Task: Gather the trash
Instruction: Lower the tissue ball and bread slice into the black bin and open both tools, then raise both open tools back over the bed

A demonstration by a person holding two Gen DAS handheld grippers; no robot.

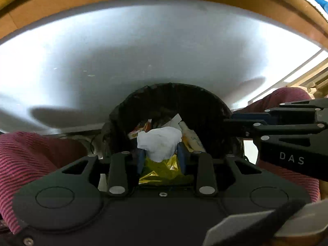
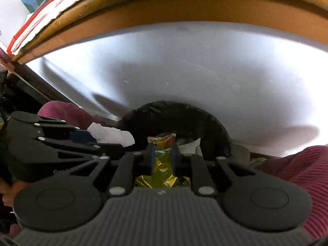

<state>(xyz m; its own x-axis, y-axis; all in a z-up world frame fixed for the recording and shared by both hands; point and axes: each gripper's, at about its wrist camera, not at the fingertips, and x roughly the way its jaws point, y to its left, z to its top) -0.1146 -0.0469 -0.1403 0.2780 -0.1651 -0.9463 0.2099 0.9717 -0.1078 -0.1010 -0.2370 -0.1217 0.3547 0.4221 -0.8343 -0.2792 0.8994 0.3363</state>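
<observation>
left fingers (image 1: 141, 160) gripping white tissue (image 1: 160, 143), over bin (image 1: 131, 106)

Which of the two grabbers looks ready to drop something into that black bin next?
The left gripper. It holds a crumpled white tissue between its fingers, right above the black bin that already contains wrappers. The right gripper hovers there too, but nothing shows clamped between its fingers.

grippers: 2, left gripper (image 1: 161, 153) and right gripper (image 2: 162, 153) | black-lined bin (image 1: 170, 100): 1 | white crumpled tissue (image 1: 160, 143): 1 | gold foil wrapper (image 1: 164, 170): 1 | other wrappers in bin: perhaps 3, partly hidden
</observation>
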